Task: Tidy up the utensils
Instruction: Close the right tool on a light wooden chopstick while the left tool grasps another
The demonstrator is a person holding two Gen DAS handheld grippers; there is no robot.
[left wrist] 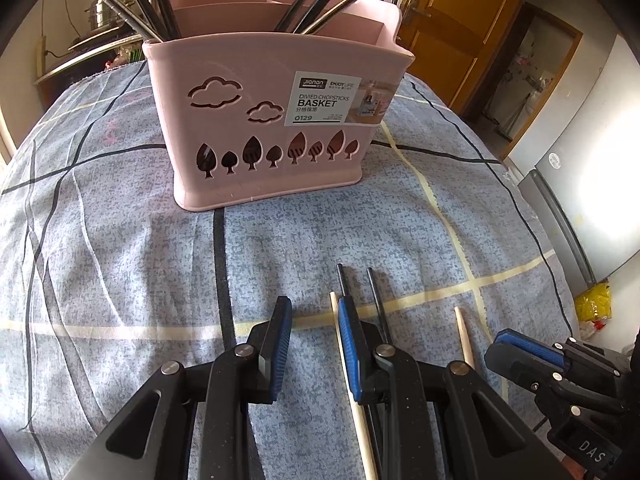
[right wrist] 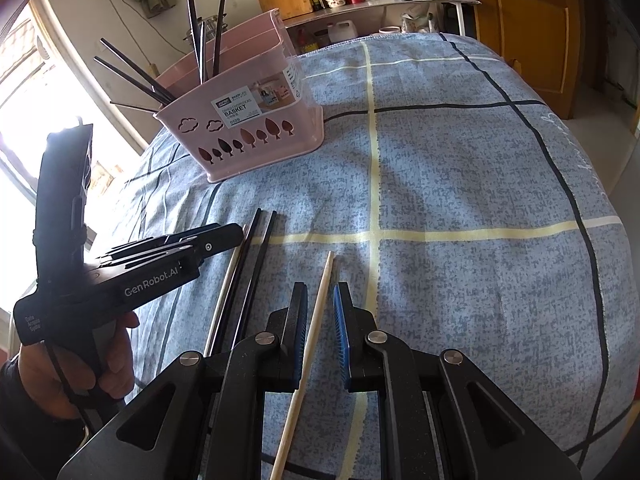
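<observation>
Both claws are hanging part-open, gripping nothing: right gripper (right wrist: 320,312) straddling wooden chopstick (right wrist: 316,320) near-side of basket (right wrist: 256,136); you're closing squarely, then lifting.

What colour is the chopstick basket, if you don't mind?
Pink basket, clearest in the left wrist view.

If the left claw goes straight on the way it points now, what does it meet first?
Probably the blue checked cloth, well short of the pink basket; depth is unclear. The left claw looks empty.
</observation>
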